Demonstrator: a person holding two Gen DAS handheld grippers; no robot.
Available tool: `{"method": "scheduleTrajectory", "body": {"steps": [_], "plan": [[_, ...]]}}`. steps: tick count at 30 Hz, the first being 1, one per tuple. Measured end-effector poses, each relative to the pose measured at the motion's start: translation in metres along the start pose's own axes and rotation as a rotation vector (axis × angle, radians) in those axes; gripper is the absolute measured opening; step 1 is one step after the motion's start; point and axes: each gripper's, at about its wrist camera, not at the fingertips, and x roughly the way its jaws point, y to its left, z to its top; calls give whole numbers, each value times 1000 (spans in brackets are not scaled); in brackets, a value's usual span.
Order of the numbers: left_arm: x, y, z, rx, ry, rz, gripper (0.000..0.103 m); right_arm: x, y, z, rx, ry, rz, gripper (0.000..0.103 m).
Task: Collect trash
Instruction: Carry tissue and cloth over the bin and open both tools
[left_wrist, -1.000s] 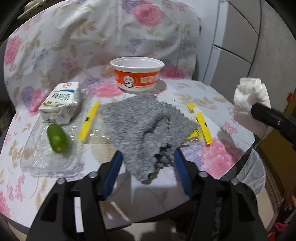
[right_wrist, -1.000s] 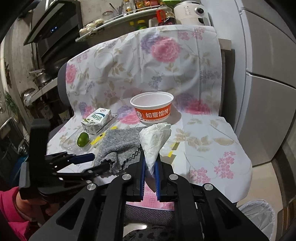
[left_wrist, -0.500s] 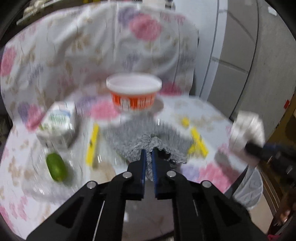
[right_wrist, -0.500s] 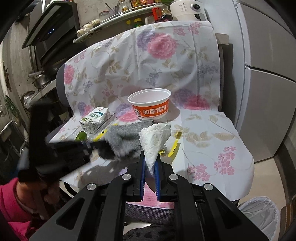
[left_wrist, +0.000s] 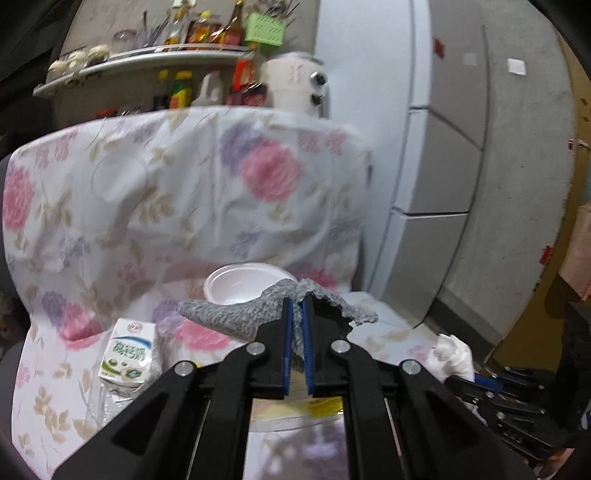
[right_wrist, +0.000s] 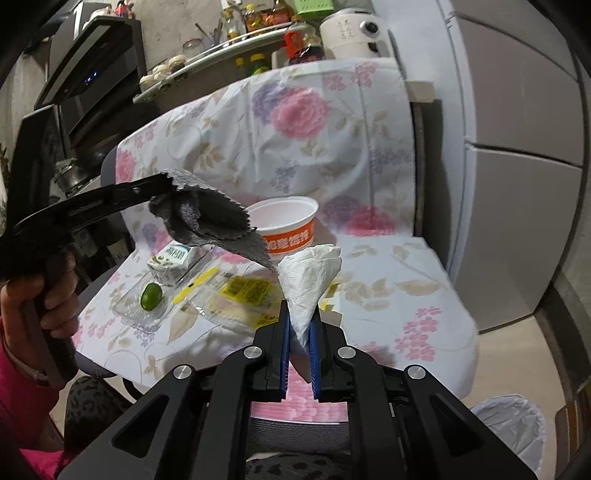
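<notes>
Left of frame, the tray (right_wrist: 129, 312) holds a lime (right_wrist: 151, 294), carton (right_wrist: 173, 258) just behind. Left gripper (right_wrist: 168, 186) pinches the grey cloth (right_wrist: 218, 225) aloft, clear of the desk (right_wrist: 417, 291). Centre, the bowl (right_wrist: 291, 225) shows white inside. Right gripper (right_wrist: 299, 328) clamps the tissue (right_wrist: 310, 280). Lower right, the bin (right_wrist: 513, 424) stands past the desk's edge.

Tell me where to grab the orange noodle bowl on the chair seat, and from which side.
Take the orange noodle bowl by its rim, probably from above on the near side, one finger inside and one outside. It stands upright, open and seemingly empty, and its body looks too wide to span. Both grippers are busy: the left gripper holds the grey cloth, the right gripper the white tissue.
</notes>
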Motion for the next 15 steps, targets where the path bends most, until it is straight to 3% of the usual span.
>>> {"method": "scheduleTrajectory", "body": {"steps": [6,15], "plan": [[-22,-38,-14,9,-36,-148,4,-45,-14,-2,8,-44,-102,10],[-21,-137,-56,138,-20,-388,4,-122,-50,-36,51,-61,-363,10]]}}
